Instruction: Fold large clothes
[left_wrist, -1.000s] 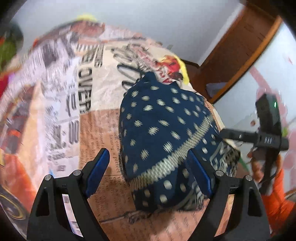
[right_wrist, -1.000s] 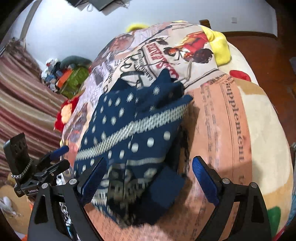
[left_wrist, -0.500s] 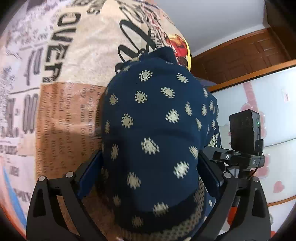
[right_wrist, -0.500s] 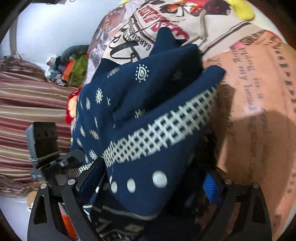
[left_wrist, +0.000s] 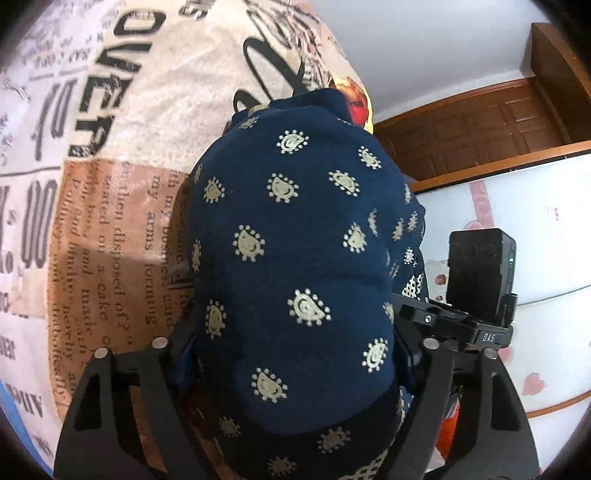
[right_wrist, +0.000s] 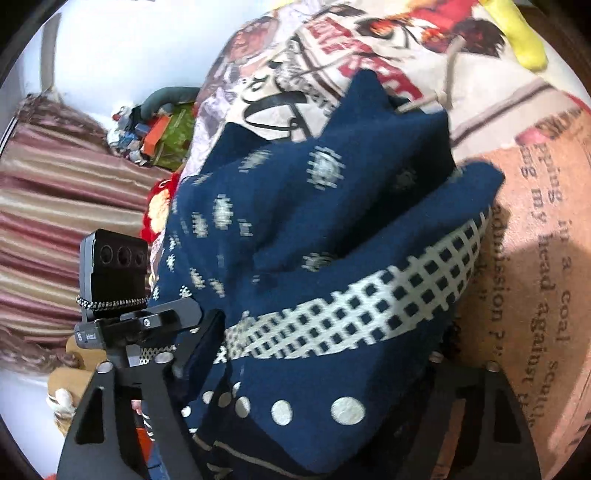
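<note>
**Both grippers closing on folded navy garment on printed blanket**

Left wrist view, left to right: printed blanket (left_wrist: 110, 206) with newspaper-style text and big black letters covers the bed, fills the left and far side. Navy garment (left_wrist: 295, 266), cream paisley dots, sits bunched in a thick folded pile at centre, right on the blanket, filling the space between the fingers. Left gripper (left_wrist: 295, 354): jaws closing, garment between them; fabric bulges over both finger tips and hides the pads, so pad contact looks likely but can't be confirmed. Just right of the pile, the other gripper's black camera block (left_wrist: 480, 277) sits close, near touching the cloth edge. Far right: white panel with pink hearts (left_wrist: 535, 369), brown wooden door (left_wrist: 480, 129) behind.

Right wrist view, left to right: striped pink-maroon curtain (right_wrist: 55, 199) at far left, clutter pile (right_wrist: 155, 133) beyond it. The left gripper's camera block (right_wrist: 114, 269) is near left, hard against the garment (right_wrist: 332, 258). Garment centre, layered folds, white checker band across the near layer, white dots below. Right gripper (right_wrist: 306, 373): jaws closing, cloth between and draped over them, pads hidden. Right: blanket (right_wrist: 535, 277), orange text patch, yellow item (right_wrist: 524, 40) at far right top.
</note>
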